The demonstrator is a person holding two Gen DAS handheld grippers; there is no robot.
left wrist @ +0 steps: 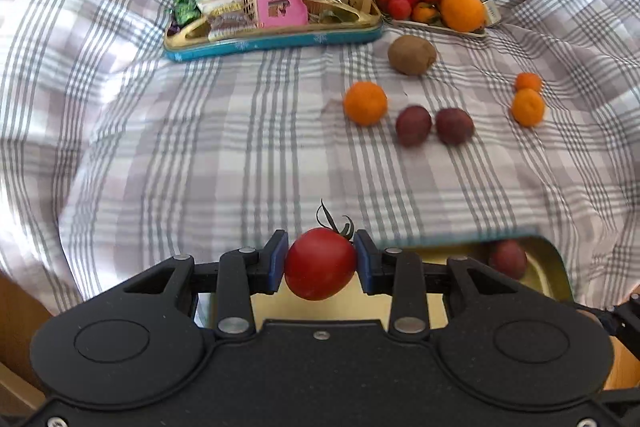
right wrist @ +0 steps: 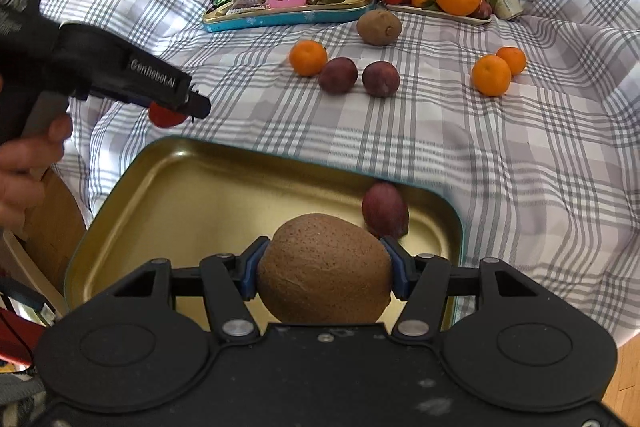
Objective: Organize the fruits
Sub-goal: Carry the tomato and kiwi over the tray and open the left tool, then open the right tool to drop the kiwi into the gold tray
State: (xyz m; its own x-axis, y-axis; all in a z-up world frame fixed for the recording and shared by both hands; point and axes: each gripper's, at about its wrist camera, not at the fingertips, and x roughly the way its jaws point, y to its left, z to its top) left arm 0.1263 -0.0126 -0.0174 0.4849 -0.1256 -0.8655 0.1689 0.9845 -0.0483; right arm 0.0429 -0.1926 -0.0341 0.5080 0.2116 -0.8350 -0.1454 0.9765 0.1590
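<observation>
The left hand-held gripper (left wrist: 320,261) has its blue pads pressed on a round red tomato with a green stalk (left wrist: 320,263), the narrowest grip it takes. The right hand-held gripper (right wrist: 325,277) is about half open, clamped across a large brown fuzzy kiwi (right wrist: 324,271). Both fruits hang over the shallow gold-lined tin tray with a teal rim (right wrist: 192,195), which lies directly beneath the pads; a dark purple plum (right wrist: 385,207) rests in its corner just beyond the right pad.

The tomato is soft and smooth, so a hard squeeze could bruise it, and a release from this height could send it rolling off the low rim onto the checked grey-and-white cloth (left wrist: 200,147). The kiwi, let go as it hangs, would likely knock the plum. The two grippers are close, so a collision over the tray is possible.
</observation>
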